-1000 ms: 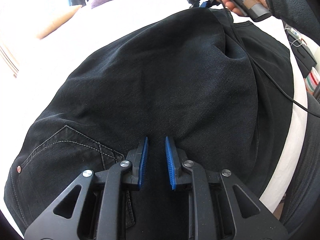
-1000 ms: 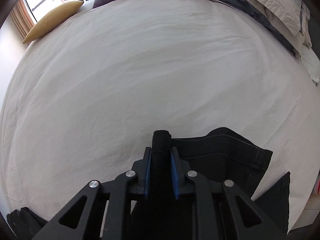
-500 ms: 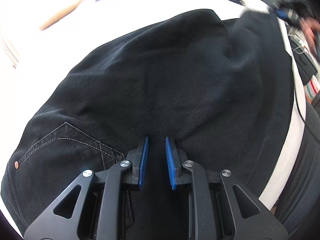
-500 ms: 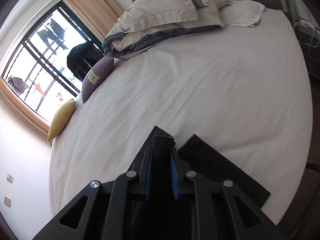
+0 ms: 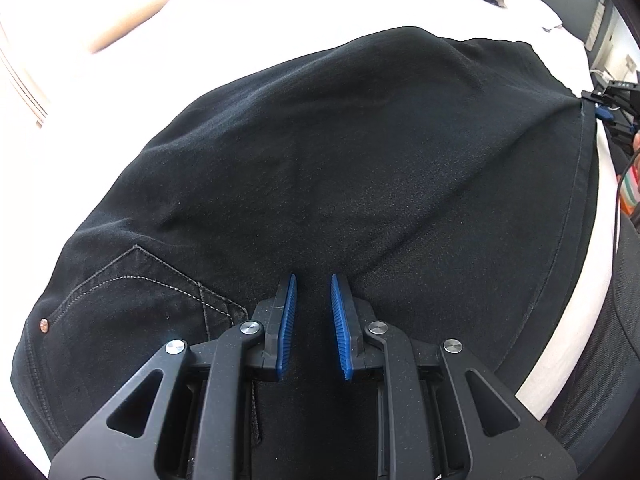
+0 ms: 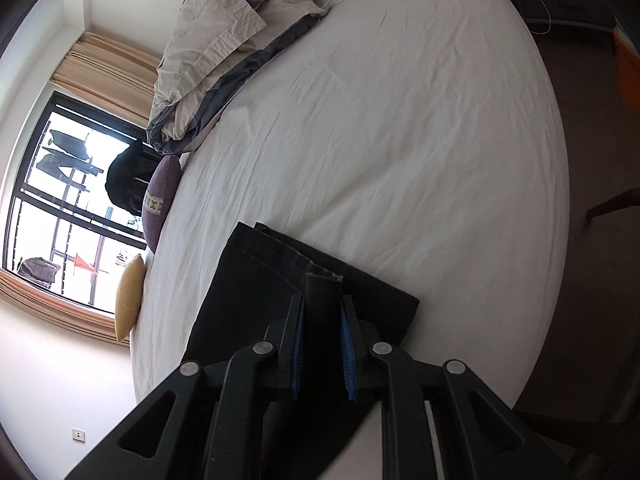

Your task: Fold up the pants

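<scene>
Moved: right claw (image 6: 323, 350) has swung from the far side of the pants (image 5: 340, 184) to the right edge of the bed (image 6: 400, 128), drawing the cloth taut.
Right claw: clamped on a hem (image 6: 322, 292) of the pants.
Left claw (image 5: 313, 330): fingers parted, low over the pants, nothing between them.
Pants: black, spread on the bed, back pocket (image 5: 132, 304) at lower left.
Bed: duvet (image 6: 224, 40) and pillows (image 6: 160, 200) at far end.
</scene>
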Demonstrator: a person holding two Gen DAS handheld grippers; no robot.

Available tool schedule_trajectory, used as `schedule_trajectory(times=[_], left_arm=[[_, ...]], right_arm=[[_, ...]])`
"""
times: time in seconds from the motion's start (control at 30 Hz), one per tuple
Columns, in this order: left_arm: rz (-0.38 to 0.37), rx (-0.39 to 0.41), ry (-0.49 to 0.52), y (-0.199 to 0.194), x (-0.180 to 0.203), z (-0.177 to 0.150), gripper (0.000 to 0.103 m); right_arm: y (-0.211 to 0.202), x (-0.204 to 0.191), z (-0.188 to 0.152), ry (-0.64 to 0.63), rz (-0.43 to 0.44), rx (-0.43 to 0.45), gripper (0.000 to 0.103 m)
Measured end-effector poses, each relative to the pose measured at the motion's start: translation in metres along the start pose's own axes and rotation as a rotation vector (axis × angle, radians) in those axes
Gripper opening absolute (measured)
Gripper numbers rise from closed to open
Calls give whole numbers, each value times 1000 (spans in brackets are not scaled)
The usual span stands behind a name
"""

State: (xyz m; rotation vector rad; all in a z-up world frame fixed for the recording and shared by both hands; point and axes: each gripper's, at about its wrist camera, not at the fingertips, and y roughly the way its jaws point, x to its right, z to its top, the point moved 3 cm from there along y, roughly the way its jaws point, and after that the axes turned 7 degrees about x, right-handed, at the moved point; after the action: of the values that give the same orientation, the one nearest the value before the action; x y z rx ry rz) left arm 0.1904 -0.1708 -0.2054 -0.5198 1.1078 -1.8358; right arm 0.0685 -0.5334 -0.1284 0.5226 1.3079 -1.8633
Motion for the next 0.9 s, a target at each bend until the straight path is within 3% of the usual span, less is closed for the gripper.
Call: schedule_trajectory(times=[0.2, 0.23, 0.33, 0.5, 0.63, 0.7, 0.8, 0.87, 0.9], left_arm=[[29, 3, 4, 0, 4, 9, 18], [27, 2, 1, 1, 4, 10, 18], [24, 7, 4, 0, 4, 7, 18], [53, 23, 32, -2, 9, 3, 18], [40, 29, 16, -4, 8, 1, 18], [40, 32, 10, -3, 8, -1, 18], [47, 38, 6, -4, 8, -3, 18], [48, 38, 6, -6, 6, -4, 18], [43, 36, 3, -7, 4, -5, 18]], right_arm=[[-3, 17, -3, 51, 4, -12, 17], [-6, 22, -2, 60, -10, -2, 5], [-9, 37, 1, 104, -5, -7, 5], [-15, 17, 5, -14, -102, 5, 5], [-43, 4, 26, -106, -243, 117, 10], [-55, -13, 31, -166, -223, 142, 10], [-44, -47, 15, -249, -103, 16, 10], [-34, -54, -4, -245, -105, -76, 30], [-33, -51, -11, -217, -112, -96, 31]])
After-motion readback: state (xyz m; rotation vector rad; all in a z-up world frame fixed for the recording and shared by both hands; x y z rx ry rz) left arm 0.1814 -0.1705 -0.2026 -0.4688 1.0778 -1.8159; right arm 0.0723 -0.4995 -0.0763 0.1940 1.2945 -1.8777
